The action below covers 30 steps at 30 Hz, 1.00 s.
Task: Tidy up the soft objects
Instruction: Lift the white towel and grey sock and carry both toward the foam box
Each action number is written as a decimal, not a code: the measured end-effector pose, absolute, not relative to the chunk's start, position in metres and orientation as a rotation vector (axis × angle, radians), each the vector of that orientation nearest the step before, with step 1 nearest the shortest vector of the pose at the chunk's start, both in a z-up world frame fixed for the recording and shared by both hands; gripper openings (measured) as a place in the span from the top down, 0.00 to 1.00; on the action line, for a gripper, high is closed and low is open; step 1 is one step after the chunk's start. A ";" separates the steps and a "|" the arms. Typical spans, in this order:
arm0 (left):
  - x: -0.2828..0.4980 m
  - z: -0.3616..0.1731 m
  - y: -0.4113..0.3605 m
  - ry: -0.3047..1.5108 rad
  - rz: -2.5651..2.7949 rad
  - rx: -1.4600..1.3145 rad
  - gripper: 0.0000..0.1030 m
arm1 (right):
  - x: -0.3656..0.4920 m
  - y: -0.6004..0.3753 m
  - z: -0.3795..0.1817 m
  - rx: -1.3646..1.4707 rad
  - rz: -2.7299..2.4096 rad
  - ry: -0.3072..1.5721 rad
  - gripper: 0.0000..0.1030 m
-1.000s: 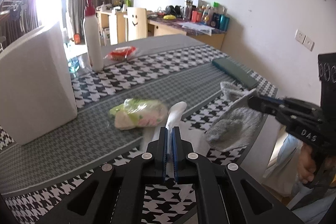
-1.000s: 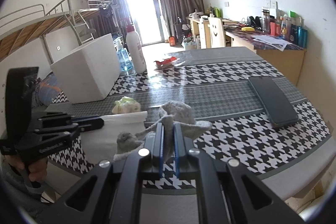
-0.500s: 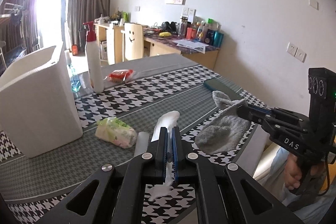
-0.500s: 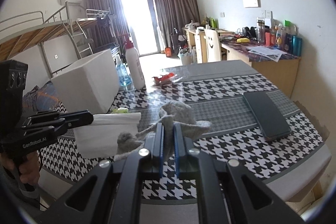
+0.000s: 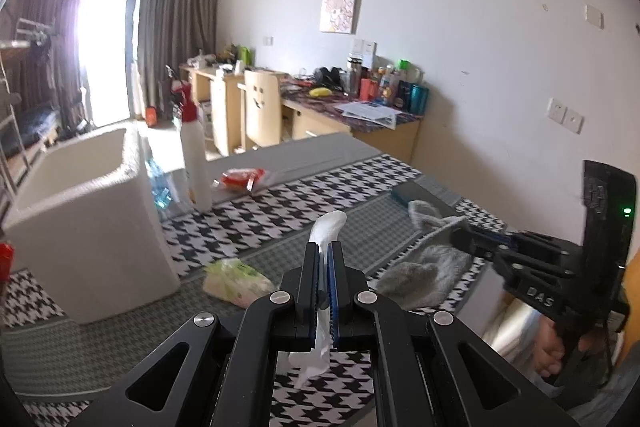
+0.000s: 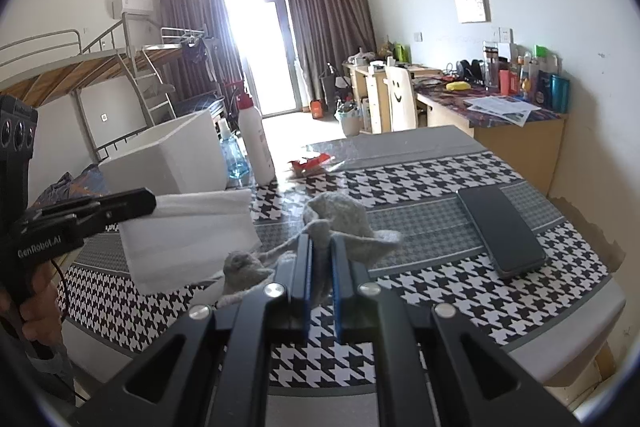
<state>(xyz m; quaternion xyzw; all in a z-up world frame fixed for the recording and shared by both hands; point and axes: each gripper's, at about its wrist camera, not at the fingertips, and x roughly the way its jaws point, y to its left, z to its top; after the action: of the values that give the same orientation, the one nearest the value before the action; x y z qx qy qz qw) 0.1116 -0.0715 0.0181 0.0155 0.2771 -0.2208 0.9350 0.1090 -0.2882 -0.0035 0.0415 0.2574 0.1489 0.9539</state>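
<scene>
My left gripper [image 5: 324, 247] is shut on a white cloth [image 5: 329, 225], which hangs folded from the jaws above the houndstooth table [image 5: 280, 215]. In the right wrist view the same cloth [image 6: 188, 235] dangles as a flat sheet from the left gripper [image 6: 150, 201]. My right gripper [image 6: 320, 241] is shut on a fuzzy grey cloth [image 6: 336, 213], bunched around its fingers and lifted off the table. From the left wrist view the right gripper [image 5: 456, 237] sits to the right, with the grey cloth [image 5: 432, 267] drooping under it.
A white open box [image 5: 80, 227] stands at the table's left. Near it are a white pump bottle [image 5: 196, 163], a red packet [image 5: 240, 179] and a green wipes pack [image 5: 236, 281]. A dark phone [image 6: 500, 231] lies at the right. A person's hand [image 6: 36, 303] grips the left handle.
Both grippers have risen with their cloths. The white cloth has come up off the table and now hangs free. The wipes pack has dropped lower and further left in the left wrist view.
</scene>
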 end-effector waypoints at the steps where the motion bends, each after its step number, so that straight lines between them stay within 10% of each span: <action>1: 0.112 0.019 -0.071 0.563 -0.448 0.034 0.95 | 0.109 -0.288 -0.002 0.081 0.296 0.515 0.89; 30: 0.122 0.042 -0.059 0.501 -0.368 0.042 0.95 | 0.123 -0.270 0.023 0.057 0.336 0.433 0.89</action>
<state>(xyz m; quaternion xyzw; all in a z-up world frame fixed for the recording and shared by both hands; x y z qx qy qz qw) 0.1219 -0.0594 0.0417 0.0205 0.2465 -0.1809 0.9519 0.1228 -0.2699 0.0234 0.0281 0.2136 0.1658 0.9623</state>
